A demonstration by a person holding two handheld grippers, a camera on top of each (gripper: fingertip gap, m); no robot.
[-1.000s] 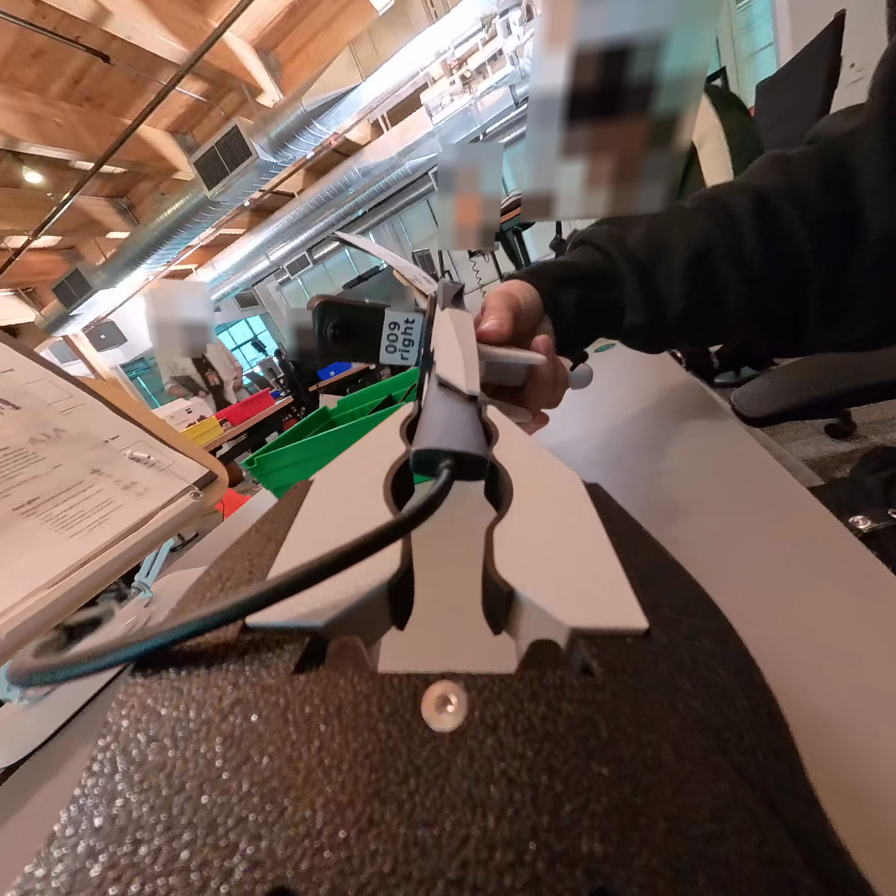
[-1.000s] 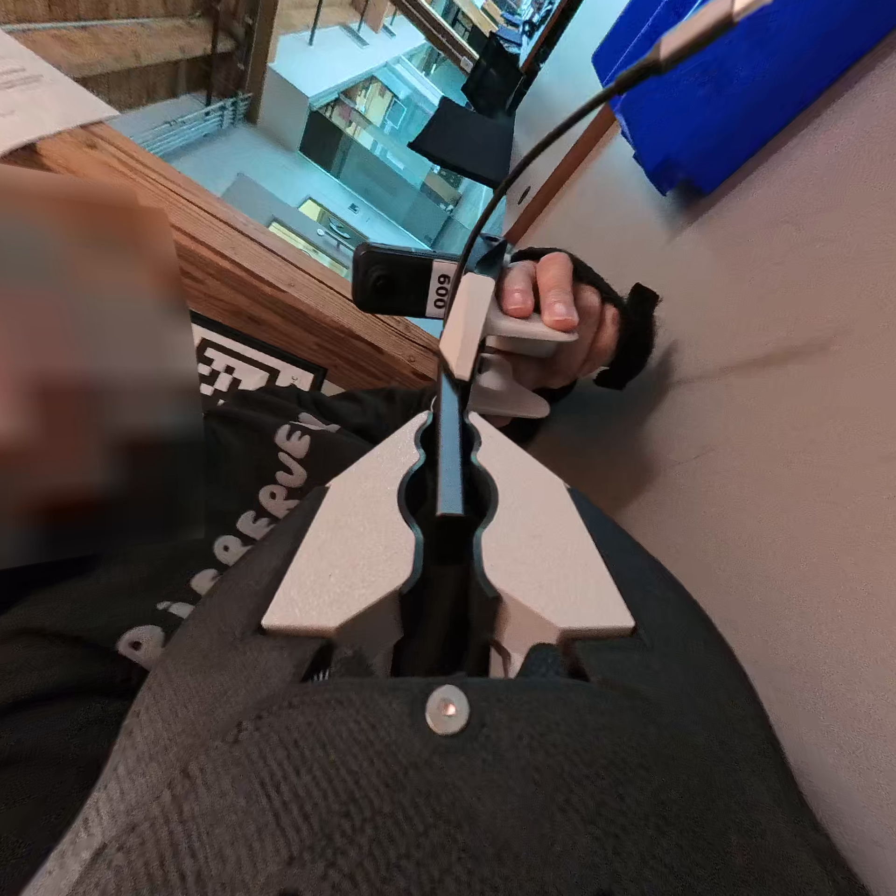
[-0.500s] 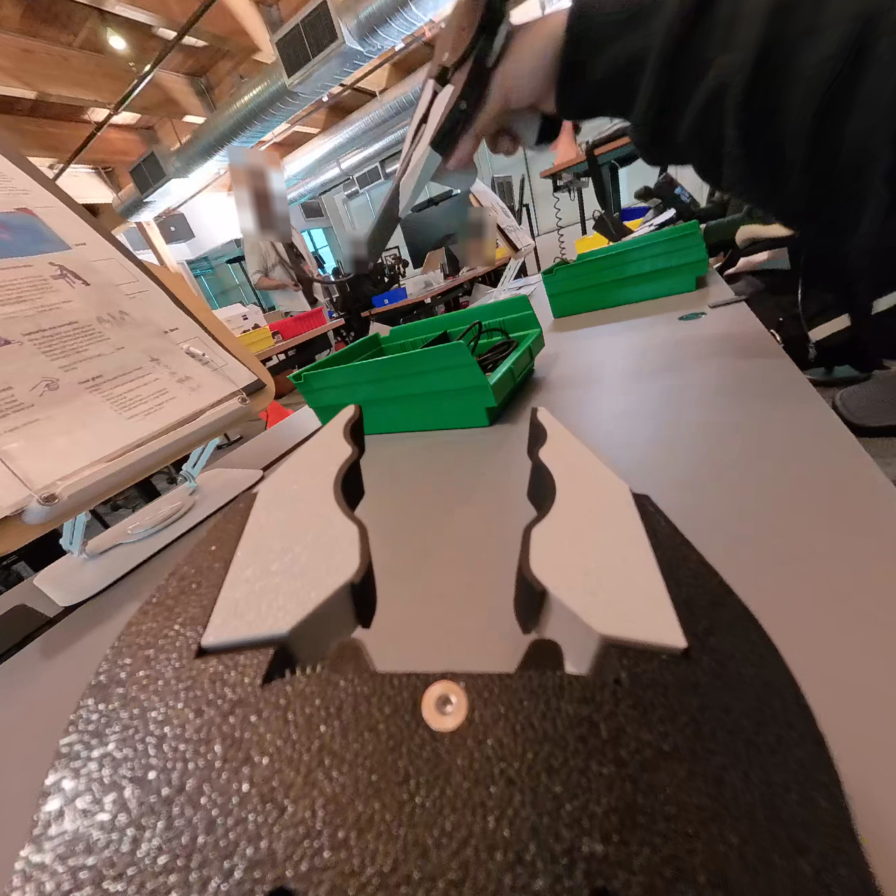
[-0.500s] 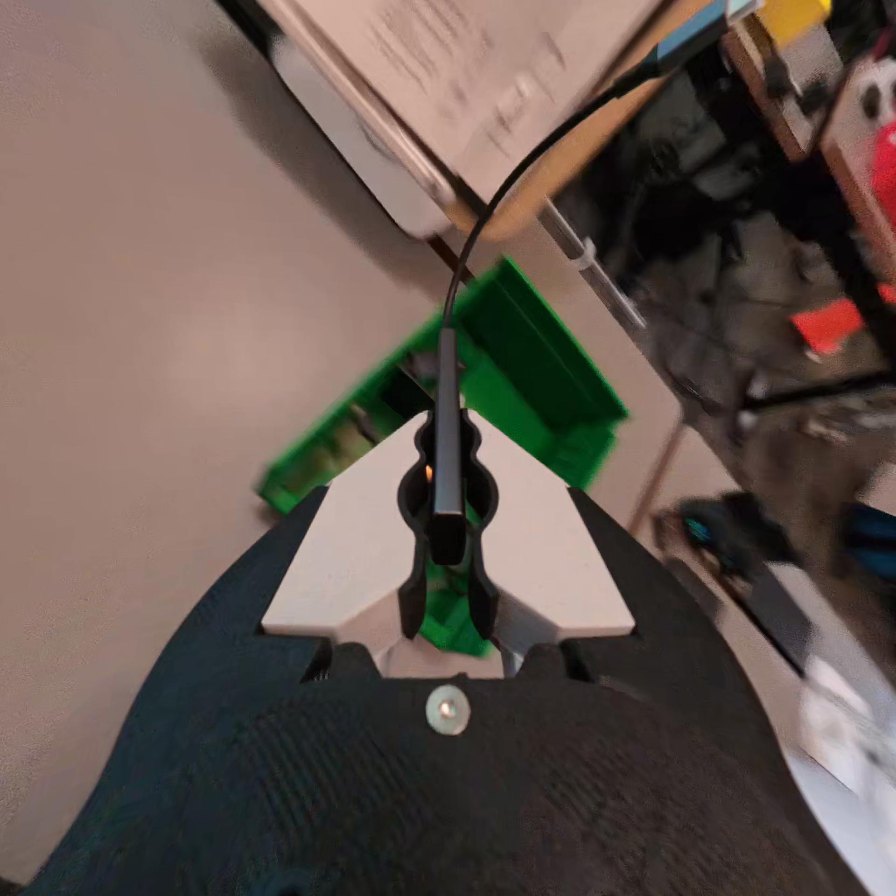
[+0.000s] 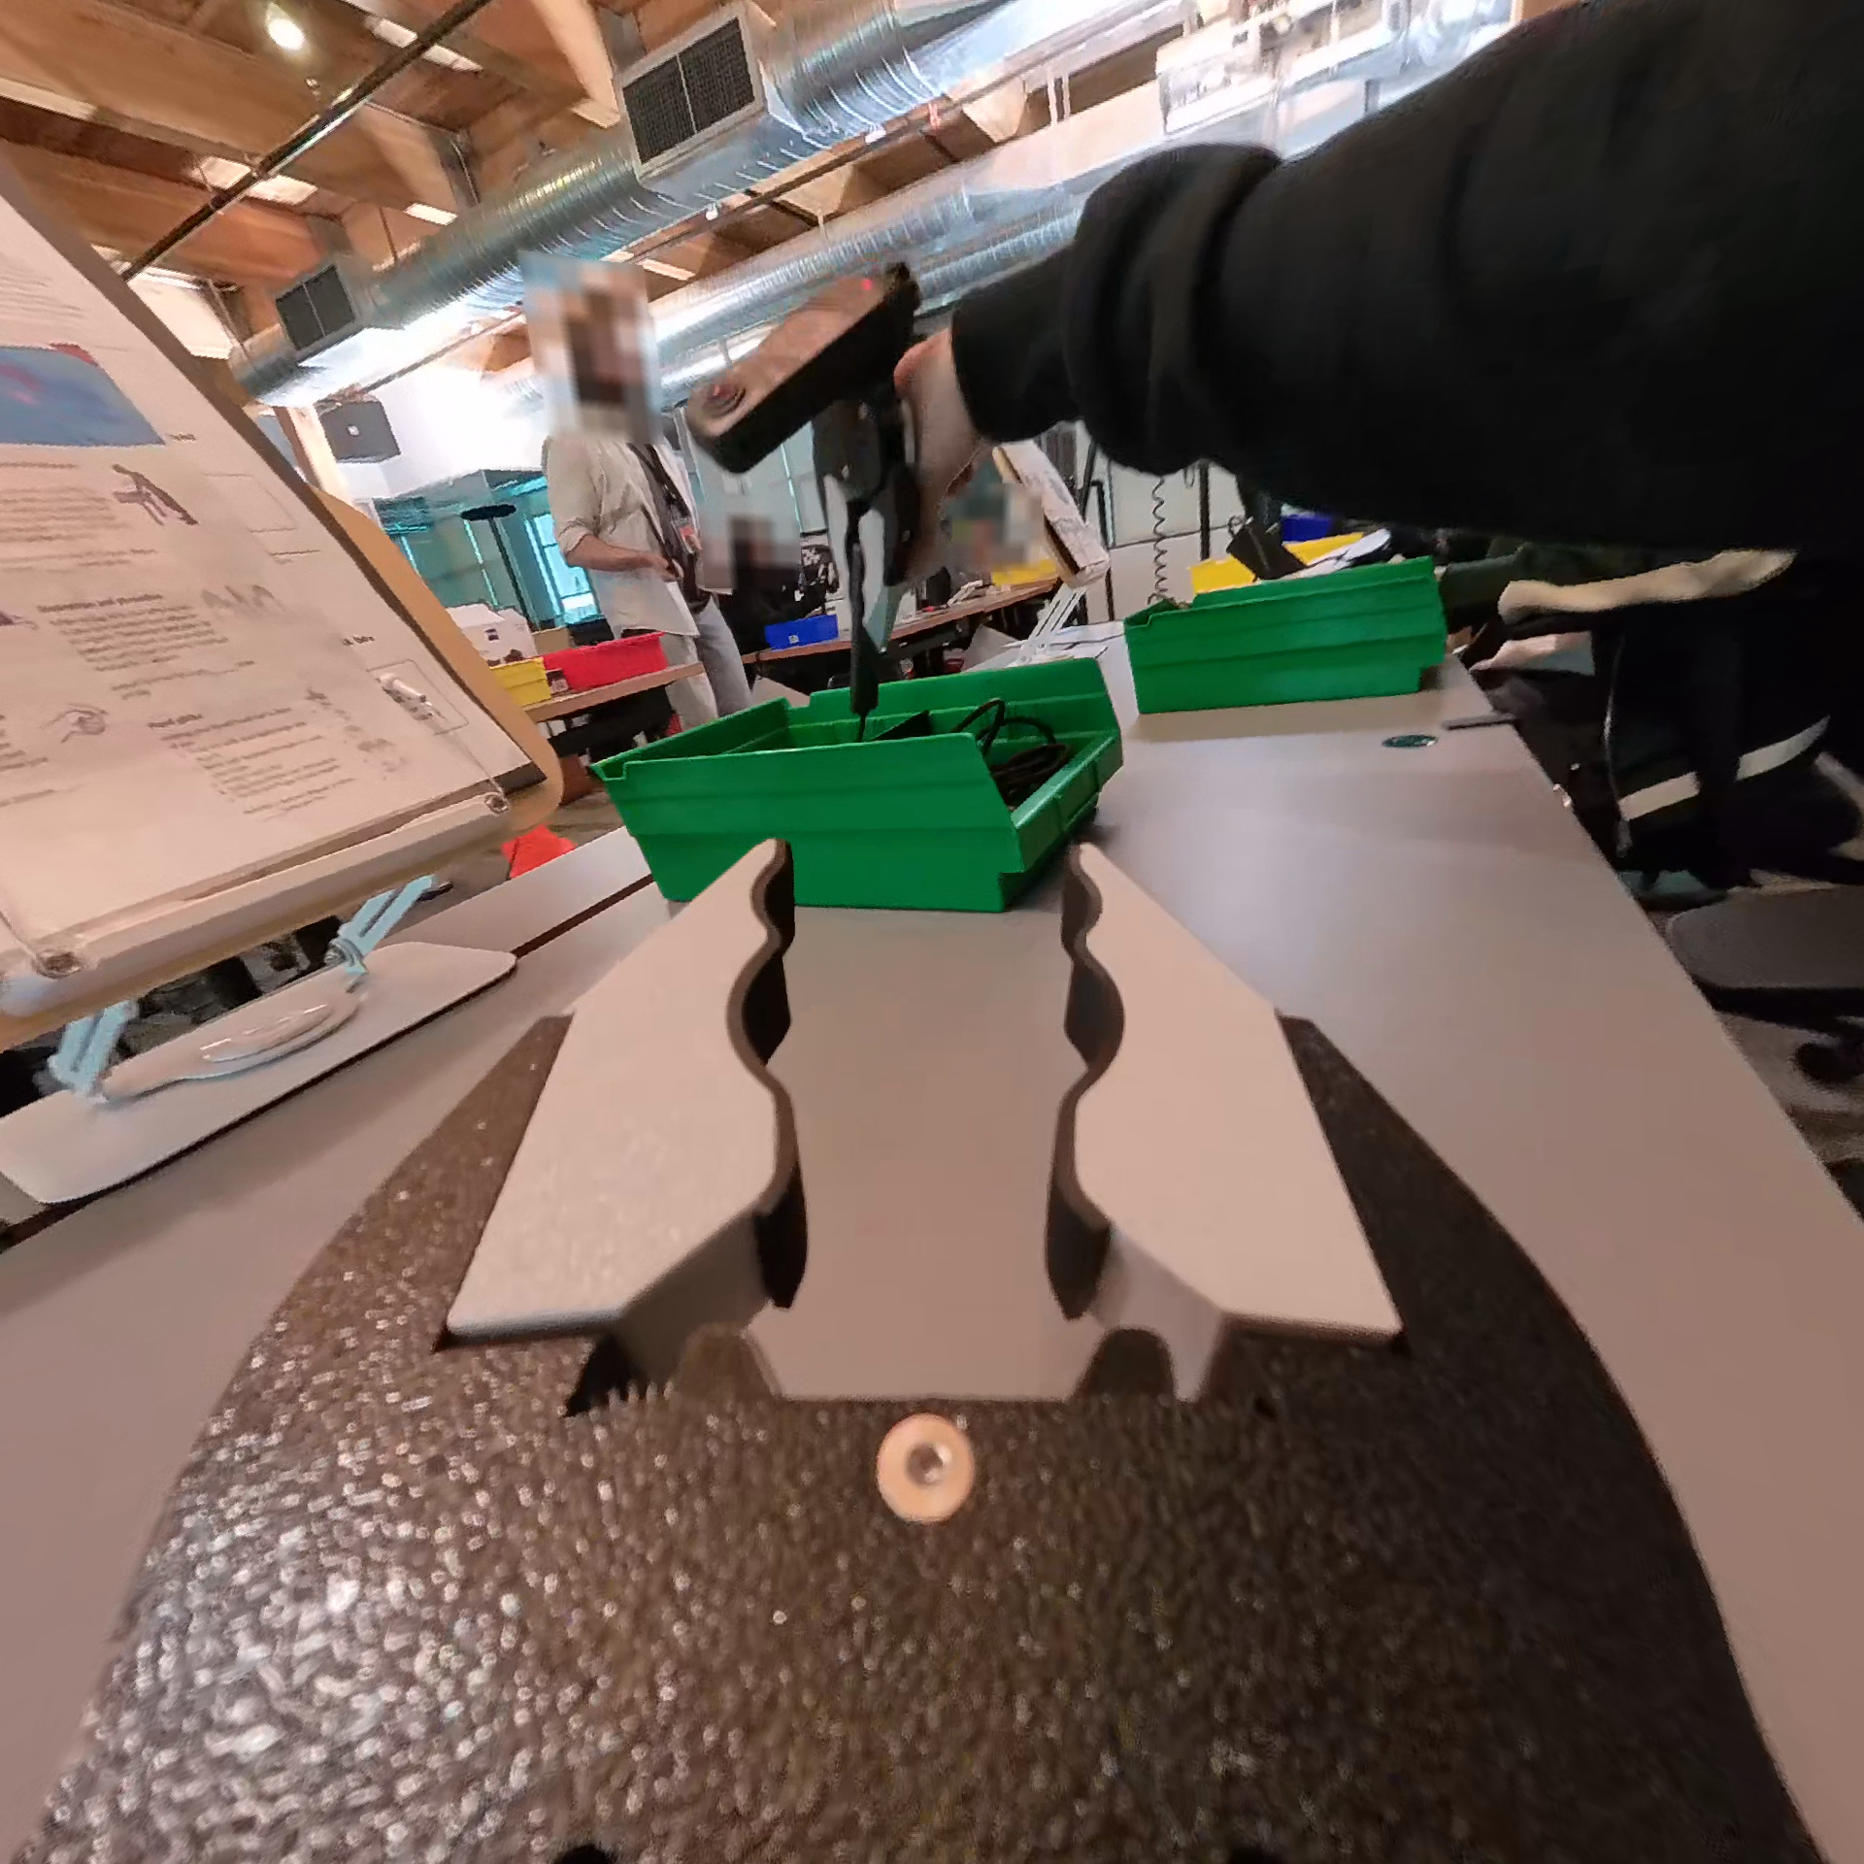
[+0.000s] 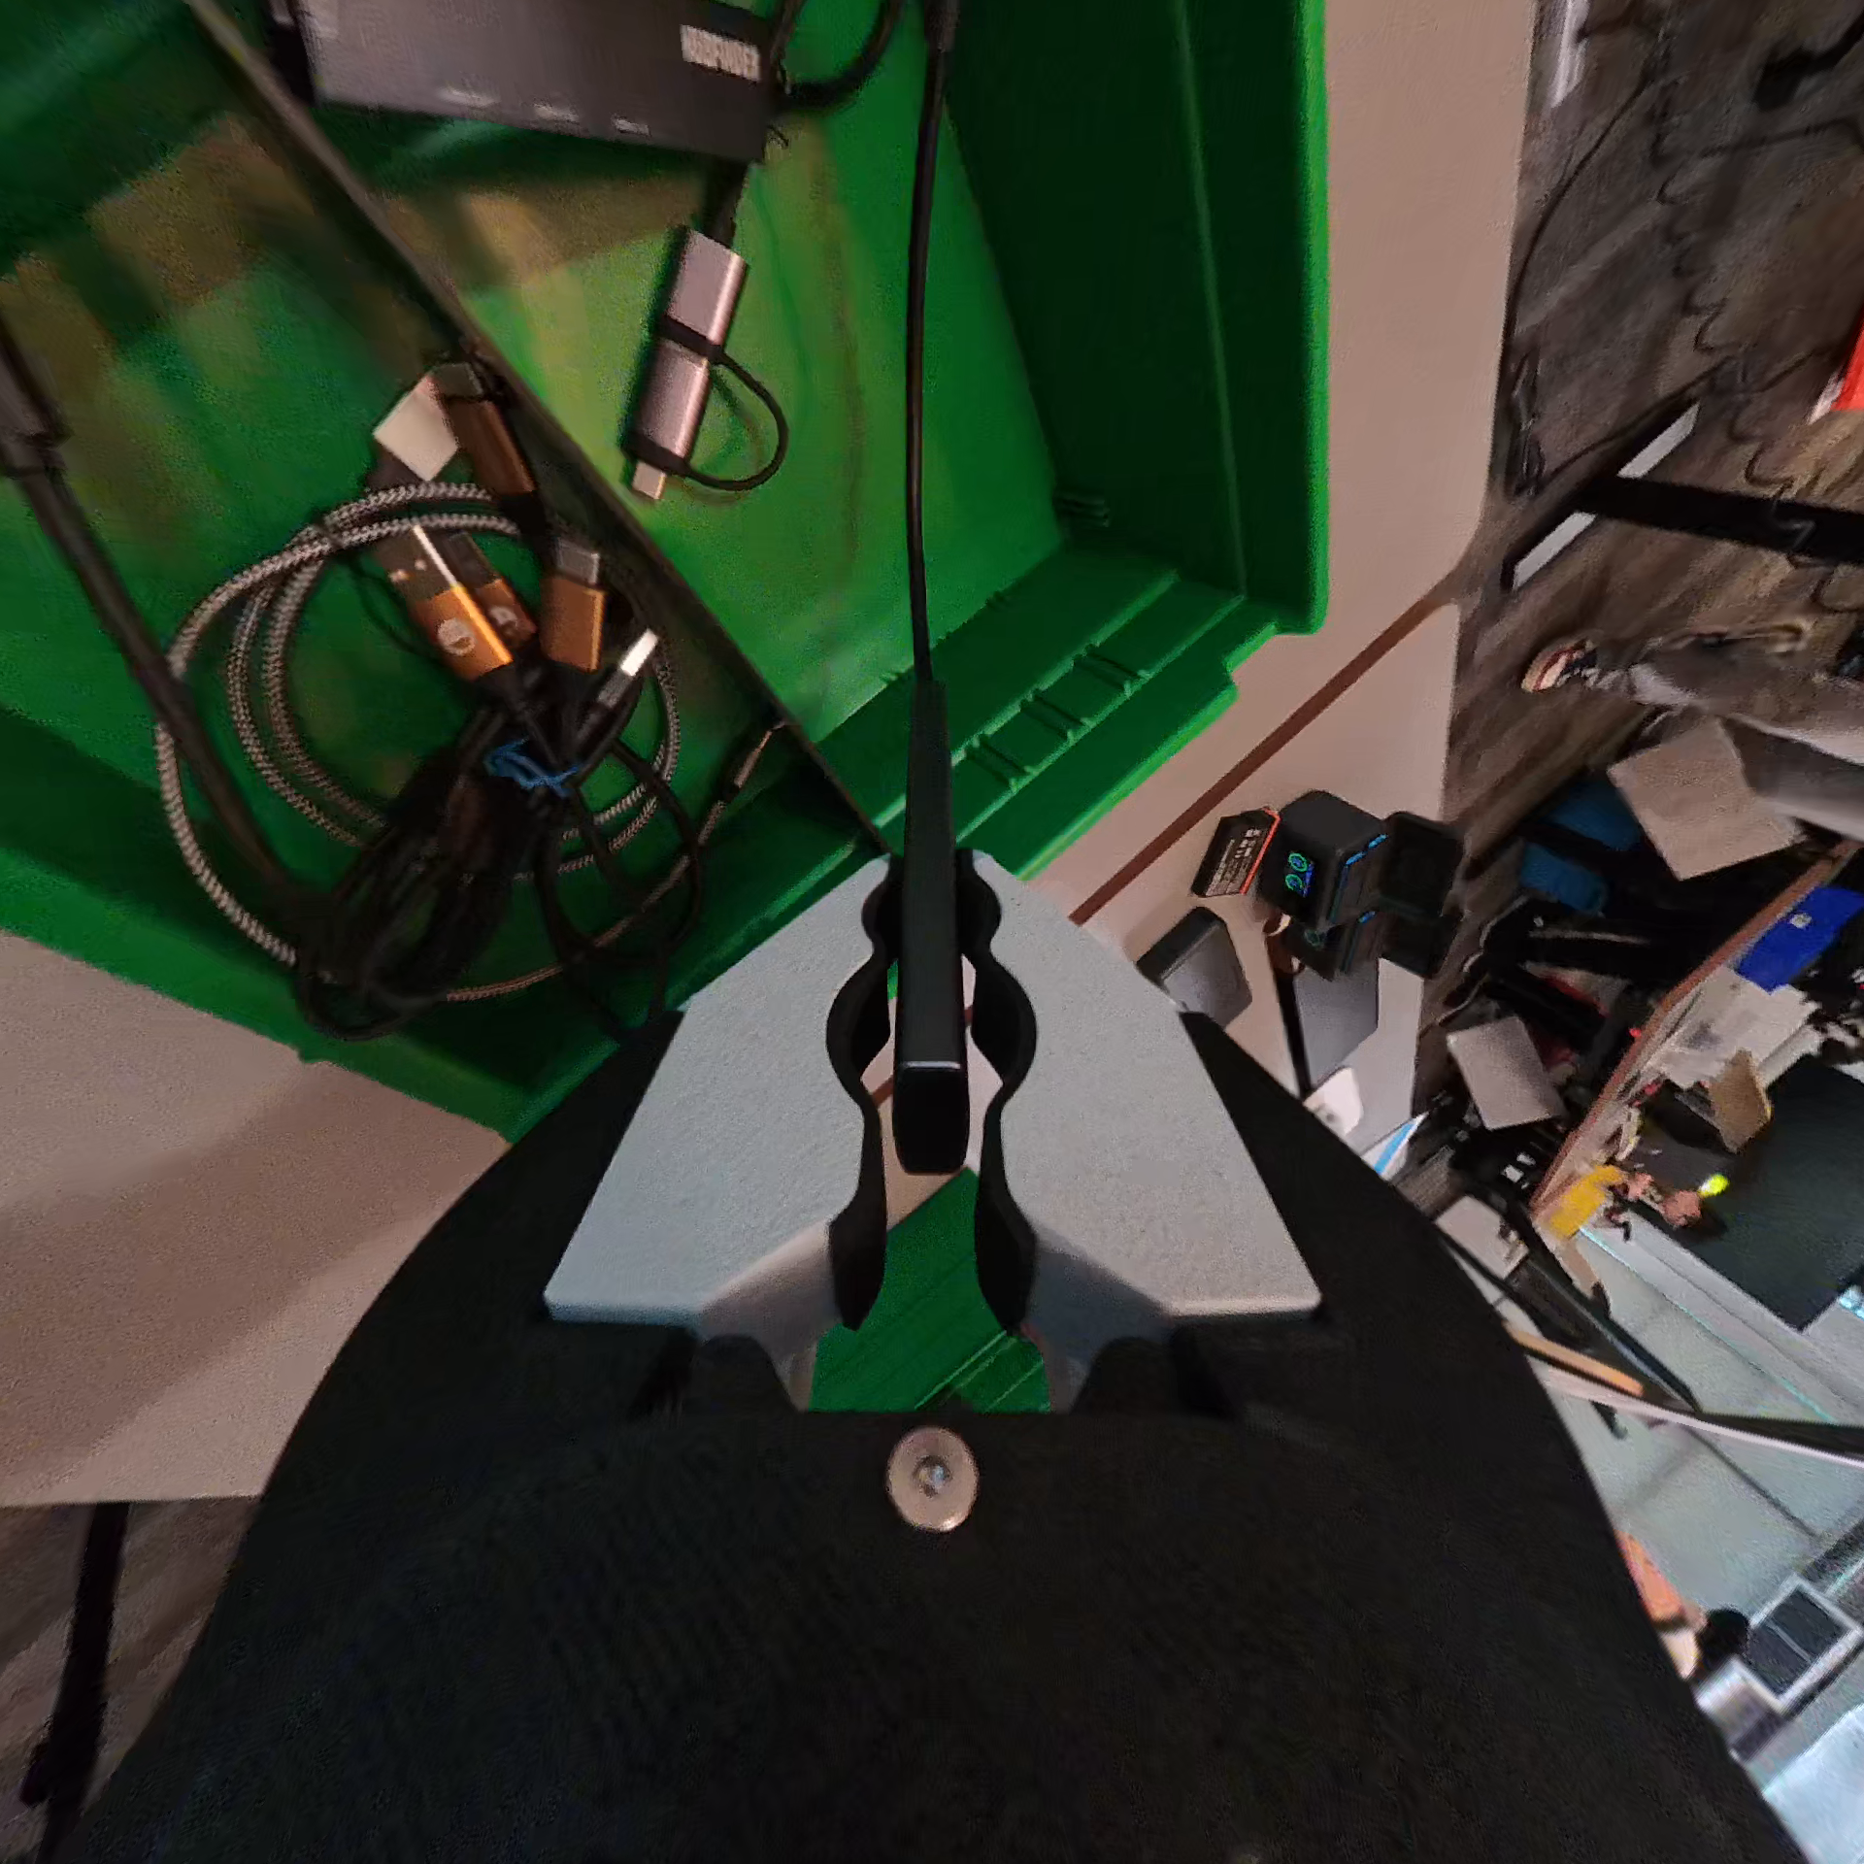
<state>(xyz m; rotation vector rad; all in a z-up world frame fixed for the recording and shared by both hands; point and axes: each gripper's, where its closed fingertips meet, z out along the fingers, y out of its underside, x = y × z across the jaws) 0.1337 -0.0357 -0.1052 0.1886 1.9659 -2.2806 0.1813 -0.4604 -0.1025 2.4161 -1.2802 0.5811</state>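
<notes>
The right gripper [image 6: 929, 888] is seen closed on a black connector plug [image 6: 929, 999], which is pinched between its two pale fingers [image 6: 746, 1110]; the plug's thin black cable [image 6: 916, 403] is led forward over a green bin [image 6: 1160, 333]. In the left wrist view the same gripper [image 5: 865, 646] is held in a hand [image 5: 933, 424] above that bin [image 5: 857, 807], pointing down into it. The left gripper [image 5: 923, 888] is held low over the grey table [image 5: 1311, 857] with its jaws wide apart and nothing between them.

The bin is divided by a dark partition [image 6: 625, 525]. On one side a coiled bundle of braided cables [image 6: 424, 767] with orange-brown plugs is seen; on the other a short grey adapter [image 6: 686, 373] is lying. A flat black device [image 6: 535, 61] is seen at the bin's far end. A document stand [image 5: 202, 646] is placed to the left of the bin.
</notes>
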